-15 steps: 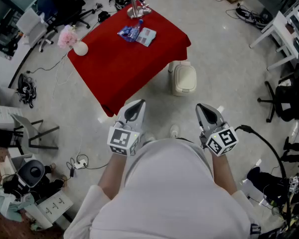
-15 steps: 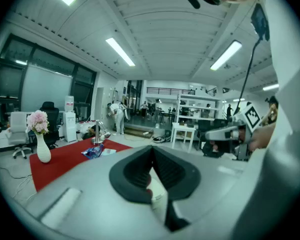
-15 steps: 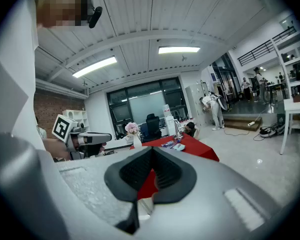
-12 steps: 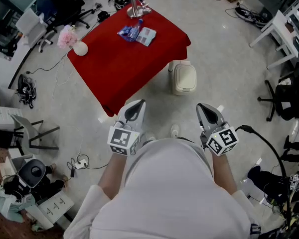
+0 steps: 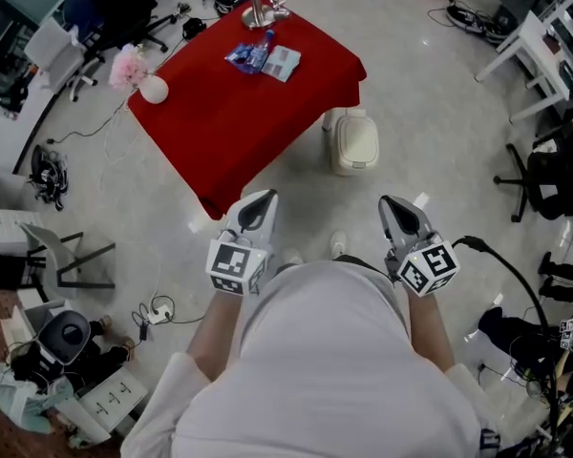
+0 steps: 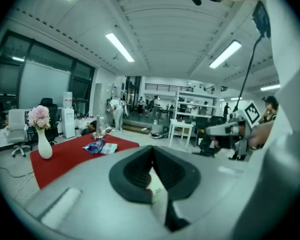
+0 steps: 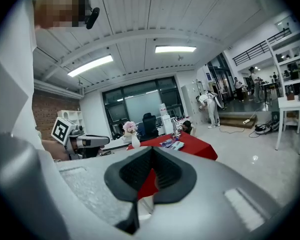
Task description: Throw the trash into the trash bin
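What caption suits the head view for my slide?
Person stands with left gripper and right gripper shut and empty, facing a red table bearing trash, trash bin beside it.

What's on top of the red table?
A white vase of pink flowers, blue and pale wrappers and a shiny metal stand. The red cloth hides the tabletop and anything underneath.

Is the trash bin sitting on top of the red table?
No, the trash bin stands on the floor, right beside the red table.
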`<state>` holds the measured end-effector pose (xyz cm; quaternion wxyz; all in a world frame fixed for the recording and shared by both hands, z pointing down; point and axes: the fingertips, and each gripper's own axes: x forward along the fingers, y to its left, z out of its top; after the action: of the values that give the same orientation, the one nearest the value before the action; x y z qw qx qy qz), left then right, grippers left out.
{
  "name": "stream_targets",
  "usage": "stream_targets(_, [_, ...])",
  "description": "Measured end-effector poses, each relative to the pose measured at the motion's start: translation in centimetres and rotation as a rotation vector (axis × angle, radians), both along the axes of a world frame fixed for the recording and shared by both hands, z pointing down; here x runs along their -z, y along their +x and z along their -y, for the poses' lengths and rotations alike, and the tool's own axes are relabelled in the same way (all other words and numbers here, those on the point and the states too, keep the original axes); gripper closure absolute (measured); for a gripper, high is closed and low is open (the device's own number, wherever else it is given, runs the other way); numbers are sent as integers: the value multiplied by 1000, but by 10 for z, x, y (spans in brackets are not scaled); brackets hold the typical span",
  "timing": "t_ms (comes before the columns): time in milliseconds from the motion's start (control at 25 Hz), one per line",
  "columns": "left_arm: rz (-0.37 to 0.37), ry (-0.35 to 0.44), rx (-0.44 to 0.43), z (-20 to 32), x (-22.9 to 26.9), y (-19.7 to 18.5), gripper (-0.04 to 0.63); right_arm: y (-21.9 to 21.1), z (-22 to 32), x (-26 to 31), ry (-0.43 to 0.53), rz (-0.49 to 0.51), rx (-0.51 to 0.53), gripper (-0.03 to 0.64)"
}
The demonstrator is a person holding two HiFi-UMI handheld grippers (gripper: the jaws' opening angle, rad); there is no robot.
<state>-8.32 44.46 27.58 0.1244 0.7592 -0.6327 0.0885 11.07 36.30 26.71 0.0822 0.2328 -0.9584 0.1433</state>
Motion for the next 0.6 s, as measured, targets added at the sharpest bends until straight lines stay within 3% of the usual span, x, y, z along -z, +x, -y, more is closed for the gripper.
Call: stream_targets(600, [-14,-33,-63,-29,-29,-27,591,-14,-31,-20,-17,-31,-98,618])
